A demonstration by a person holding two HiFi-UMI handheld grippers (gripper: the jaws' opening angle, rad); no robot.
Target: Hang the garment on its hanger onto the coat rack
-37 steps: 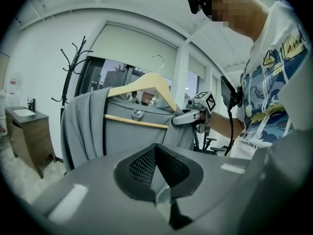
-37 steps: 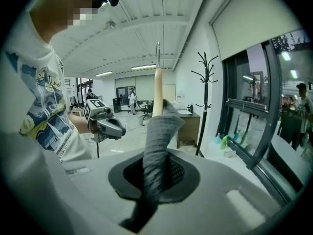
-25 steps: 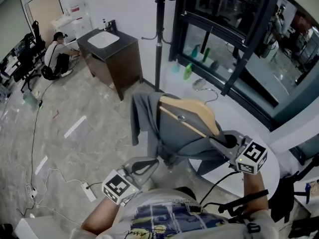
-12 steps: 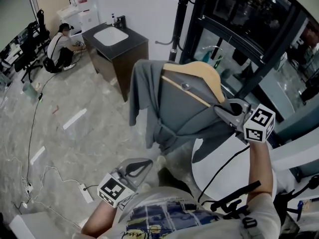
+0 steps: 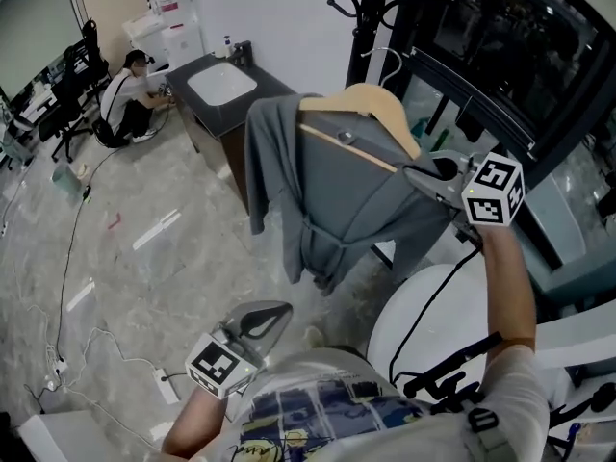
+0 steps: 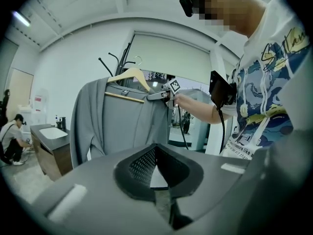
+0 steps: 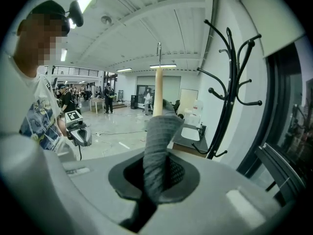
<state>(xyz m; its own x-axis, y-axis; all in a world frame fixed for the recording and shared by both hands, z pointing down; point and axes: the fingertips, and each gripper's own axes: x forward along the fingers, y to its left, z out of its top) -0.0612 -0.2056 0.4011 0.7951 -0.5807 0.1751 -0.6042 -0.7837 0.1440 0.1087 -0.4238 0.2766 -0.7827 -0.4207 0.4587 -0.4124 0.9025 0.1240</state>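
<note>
A grey garment [image 5: 337, 200] hangs on a wooden hanger [image 5: 380, 109] with a metal hook [image 5: 385, 65] on top. My right gripper [image 5: 423, 173] is shut on the garment's cloth at the hanger's right shoulder end and holds it up in the air. The black coat rack [image 5: 371, 27] stands just behind the hanger, and the hook is close to its arms. In the right gripper view, grey cloth [image 7: 156, 151] fills the jaws and the rack [image 7: 230, 92] rises at the right. My left gripper [image 5: 265, 318] hangs low near my body, shut, with nothing in it.
A dark cabinet with a white sink [image 5: 221, 85] stands behind the garment at the left, and a person [image 5: 130, 94] crouches beside it. A round white table [image 5: 433, 316] is below my right arm. Cables and a power strip [image 5: 164, 383] lie on the floor. Dark glass panels [image 5: 481, 75] are behind the rack.
My right gripper has lifted the garment on its hanger up and towards the coat rack. The left gripper has stayed low near my body.
</note>
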